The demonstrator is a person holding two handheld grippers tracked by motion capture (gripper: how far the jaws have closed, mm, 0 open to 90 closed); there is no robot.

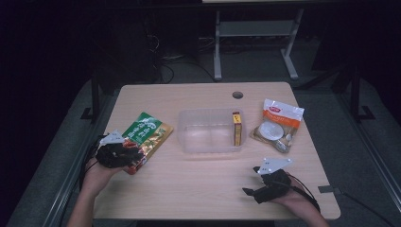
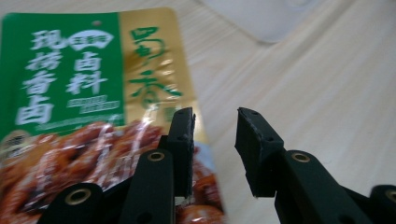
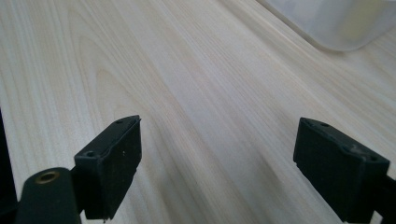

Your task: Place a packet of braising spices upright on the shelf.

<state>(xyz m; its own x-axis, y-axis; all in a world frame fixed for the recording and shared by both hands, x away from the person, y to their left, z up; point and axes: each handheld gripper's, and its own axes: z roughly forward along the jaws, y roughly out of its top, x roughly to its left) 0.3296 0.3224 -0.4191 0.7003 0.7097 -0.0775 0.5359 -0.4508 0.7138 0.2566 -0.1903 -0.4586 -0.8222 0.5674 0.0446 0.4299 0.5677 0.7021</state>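
A green and gold food packet [image 1: 147, 134] lies flat on the left part of the wooden table [image 1: 198, 184]. My left gripper [image 1: 132, 155] sits low at the packet's near right corner. In the left gripper view the left gripper [image 2: 215, 117] has a narrow gap between its jaws; one jaw lies over the edge of the packet [image 2: 84, 84], the other over bare wood, and nothing is pinched. My right gripper [image 1: 248, 191] rests near the front right of the table. In its own view the right gripper [image 3: 217, 135] stands wide open over bare wood.
A clear plastic tub [image 1: 189, 137] stands mid-table with a slim yellow and red box [image 1: 237, 127] upright inside its right end. A white and orange bag [image 1: 279, 124] lies to its right. A cable hole [image 1: 238, 94] marks the far edge. The tub's corner [image 3: 341, 23] shows ahead of the right gripper.
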